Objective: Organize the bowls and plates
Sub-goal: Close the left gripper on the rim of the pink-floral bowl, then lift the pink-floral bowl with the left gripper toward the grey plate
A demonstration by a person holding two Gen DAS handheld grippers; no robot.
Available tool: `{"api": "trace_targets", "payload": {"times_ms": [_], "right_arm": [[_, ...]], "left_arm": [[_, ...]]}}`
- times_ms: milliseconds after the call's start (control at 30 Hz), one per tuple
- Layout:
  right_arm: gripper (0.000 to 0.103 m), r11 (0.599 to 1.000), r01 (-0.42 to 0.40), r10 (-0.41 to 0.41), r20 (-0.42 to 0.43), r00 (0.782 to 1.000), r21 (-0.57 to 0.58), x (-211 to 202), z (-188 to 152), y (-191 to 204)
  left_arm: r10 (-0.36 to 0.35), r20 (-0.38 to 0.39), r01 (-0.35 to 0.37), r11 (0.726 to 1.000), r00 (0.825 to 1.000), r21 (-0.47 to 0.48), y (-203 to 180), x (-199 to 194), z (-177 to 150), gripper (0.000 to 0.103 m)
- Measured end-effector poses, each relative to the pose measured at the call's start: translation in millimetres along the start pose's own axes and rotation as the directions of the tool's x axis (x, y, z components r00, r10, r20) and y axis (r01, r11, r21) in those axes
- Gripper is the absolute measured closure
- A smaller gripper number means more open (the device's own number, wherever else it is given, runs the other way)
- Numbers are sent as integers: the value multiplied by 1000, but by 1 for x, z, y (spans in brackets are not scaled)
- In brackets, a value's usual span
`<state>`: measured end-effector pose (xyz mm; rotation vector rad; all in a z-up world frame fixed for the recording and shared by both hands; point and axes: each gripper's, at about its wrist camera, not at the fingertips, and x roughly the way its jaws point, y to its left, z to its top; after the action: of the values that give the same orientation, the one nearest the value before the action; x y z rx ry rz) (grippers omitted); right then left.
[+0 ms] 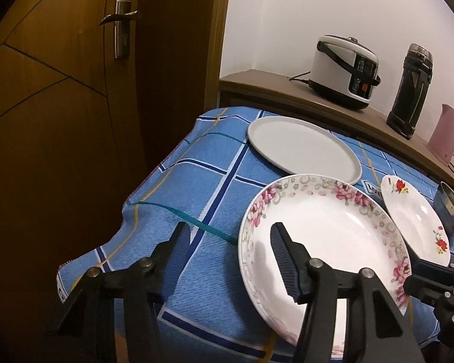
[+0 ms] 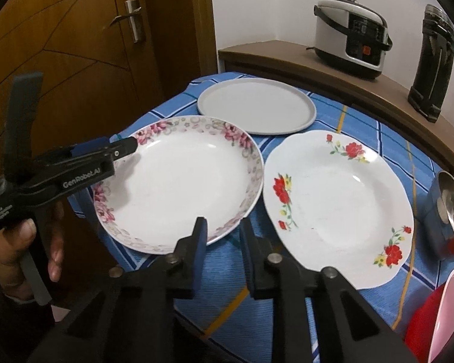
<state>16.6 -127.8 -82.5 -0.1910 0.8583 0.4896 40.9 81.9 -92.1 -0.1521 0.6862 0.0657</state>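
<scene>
Porcelain is the worry: the round white plate with a pink-flowered rim (image 2: 181, 178) lies on the bench's blue checked cloth (image 1: 178, 181), just beside the scalloped white plate with red flowers (image 2: 339, 205). The left tool (image 1: 230, 230) stands released astride its rim; the right tool (image 2: 223, 223) is narrowed on nothing. A shallow bite could let the plate tip (and chip its neighbour). Both plates are bare; the steel bowl (image 2: 451, 208) looks empty.
</scene>
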Motion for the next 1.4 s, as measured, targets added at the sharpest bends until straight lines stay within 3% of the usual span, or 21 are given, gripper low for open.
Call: {"api": "trace_targets", "payload": {"times_ms": [267, 700, 867, 1133, 1200, 1267, 1400], "right_arm": [[80, 998, 54, -54, -6, 999, 44, 8, 4, -3], [80, 994, 13, -9, -37, 999, 111, -4, -2, 4], [77, 990, 42, -37, -45, 998, 134, 5, 0, 3], [76, 978, 11, 0, -52, 999, 210, 20, 3, -6], [76, 980, 20, -12, -41, 999, 196, 23, 5, -5], [79, 981, 27, -21, -34, 999, 194, 25, 7, -5], [82, 979, 19, -15, -23, 1000, 204, 28, 9, -9]], "left_arm": [[-22, -3, 22, 1000, 1000, 21, 2, 8, 4, 45], [-56, -25, 58, 994, 998, 88, 4, 24, 14, 45], [-76, -30, 79, 991, 997, 109, 4, 27, 16, 45], [-106, -38, 110, 986, 994, 127, 3, 32, 18, 45], [-125, -53, 131, 981, 991, 141, 0, 35, 18, 56], [-156, -69, 164, 976, 985, 145, -3, 36, 17, 75], [-138, -62, 146, 980, 988, 137, -5, 33, 14, 75]]}}
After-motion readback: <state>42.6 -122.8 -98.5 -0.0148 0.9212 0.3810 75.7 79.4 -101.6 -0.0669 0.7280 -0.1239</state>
